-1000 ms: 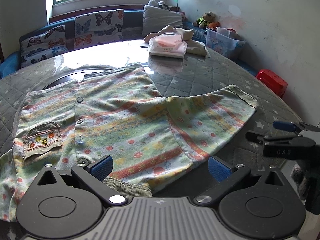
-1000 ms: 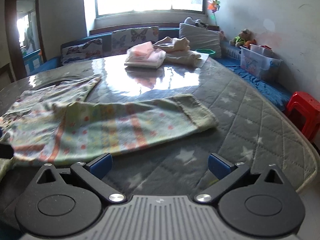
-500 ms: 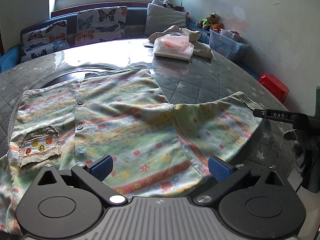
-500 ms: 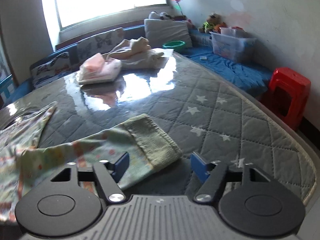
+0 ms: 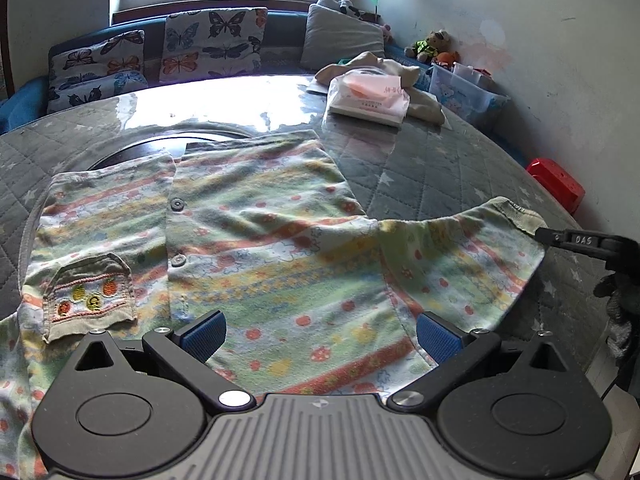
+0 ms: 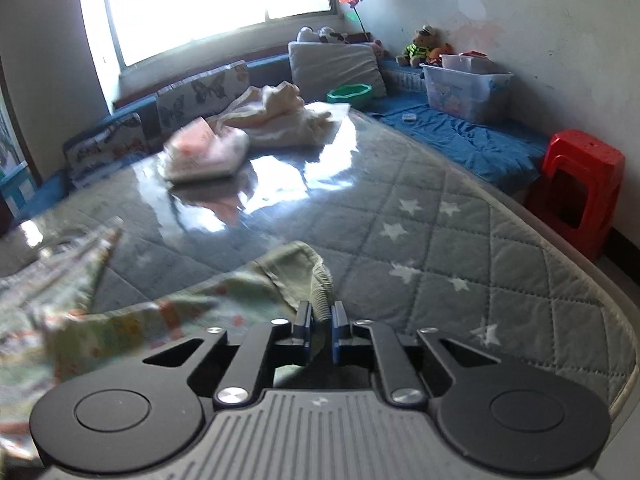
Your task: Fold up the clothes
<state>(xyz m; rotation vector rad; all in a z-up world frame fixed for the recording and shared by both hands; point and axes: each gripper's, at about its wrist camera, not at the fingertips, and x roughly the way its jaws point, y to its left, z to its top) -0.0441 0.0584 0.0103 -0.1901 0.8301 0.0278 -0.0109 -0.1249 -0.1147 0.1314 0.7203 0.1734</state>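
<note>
The right gripper (image 6: 321, 320) was clamped on the ribbed cuff (image 6: 320, 286) of the sleeve (image 5: 460, 264), pads pinching a fold of it right at the tips. The left gripper (image 5: 320, 330) was wide open with nothing between its blue pads (image 5: 202, 332), just hanging over the lower part of the shirt (image 5: 248, 240).

The shirt lay flat and front-up on the quilted table cover (image 6: 460, 240), mostly ahead of the left gripper, its button line running away from that gripper. The sleeve stuck out to that gripper's right, long axis going straight toward the right gripper – from the right gripper's own side, the whole garment trailed off to its left. So the relation that mattered: the right hand had the far end of the sleeve, and the shirt body lay to its left, which is probably where the sleeve would need to be carried for the fold. The left hand was much nearer the body and hem.

Hard-to-see stuff: the right wrist view was smeared on its left side, so the shirt there was just a blur. How much cuff was actually inside the grip couldn't be made out – the fingers hid it. The near hem sat under the left gripper's housing, cut off.
</note>
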